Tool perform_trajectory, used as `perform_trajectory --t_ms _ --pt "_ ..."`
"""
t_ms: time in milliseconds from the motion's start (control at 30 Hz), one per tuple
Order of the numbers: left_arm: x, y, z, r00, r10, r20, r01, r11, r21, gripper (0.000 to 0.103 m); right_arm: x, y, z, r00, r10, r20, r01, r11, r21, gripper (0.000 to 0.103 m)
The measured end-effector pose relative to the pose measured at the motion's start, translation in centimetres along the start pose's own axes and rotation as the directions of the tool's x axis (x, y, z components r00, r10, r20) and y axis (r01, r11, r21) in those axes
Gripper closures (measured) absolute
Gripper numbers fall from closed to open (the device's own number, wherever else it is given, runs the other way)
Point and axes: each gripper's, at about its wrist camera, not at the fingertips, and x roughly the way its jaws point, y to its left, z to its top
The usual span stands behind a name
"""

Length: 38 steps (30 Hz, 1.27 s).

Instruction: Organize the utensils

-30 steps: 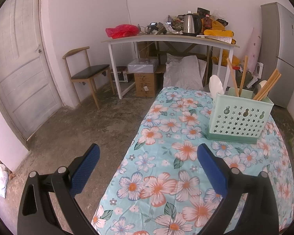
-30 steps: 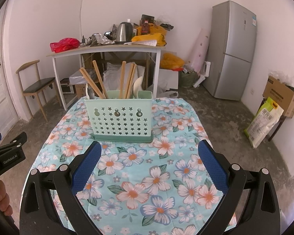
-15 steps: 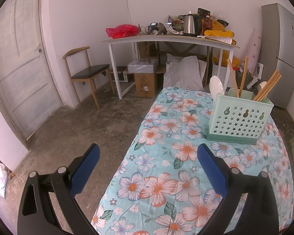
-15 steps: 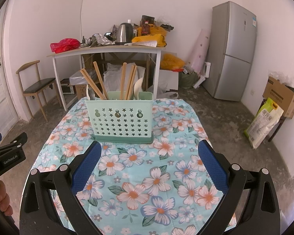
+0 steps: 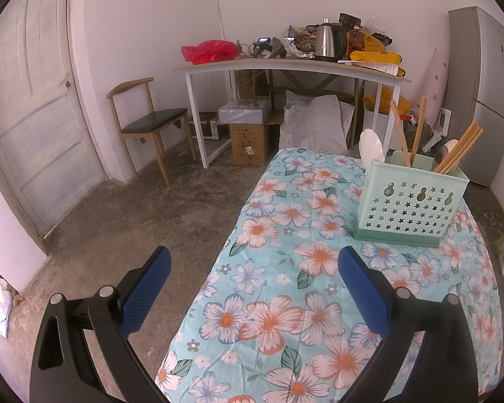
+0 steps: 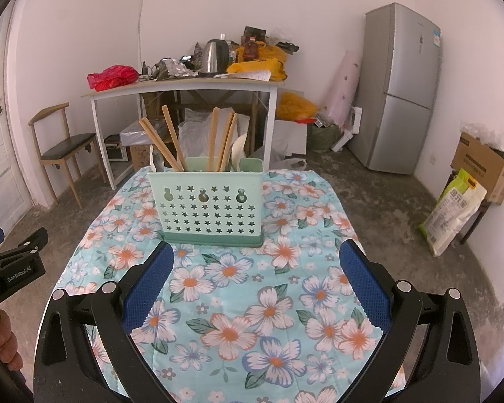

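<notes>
Left wrist view: the left gripper [image 5: 253, 288] hangs over the near left edge of the floral tablecloth [image 5: 285, 319] with its jaws spread wide and nothing between them, while the mint utensil holder [image 5: 411, 206] stands upright well ahead to the right, holding wooden chopsticks [image 5: 458, 151] and a white spoon [image 5: 371, 146]. Right wrist view: the right gripper [image 6: 257, 285] is likewise wide apart and empty, just short of the utensil holder [image 6: 206, 210], which sits straight ahead, chopsticks [image 6: 159, 144] leaning inside; a hand [image 6: 6, 342] shows at the lower left.
</notes>
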Motion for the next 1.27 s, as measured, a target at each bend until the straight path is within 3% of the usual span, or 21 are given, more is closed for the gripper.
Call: perform_trajectory --t_ms 1267 --pt "-0.48 0.13 0.3 0.999 -0.044 0.011 0.045 0.999 -0.006 0.006 0.15 0.24 0.19 1.0 0.002 -0.001 -0.002 1.0 0.001 0.008"
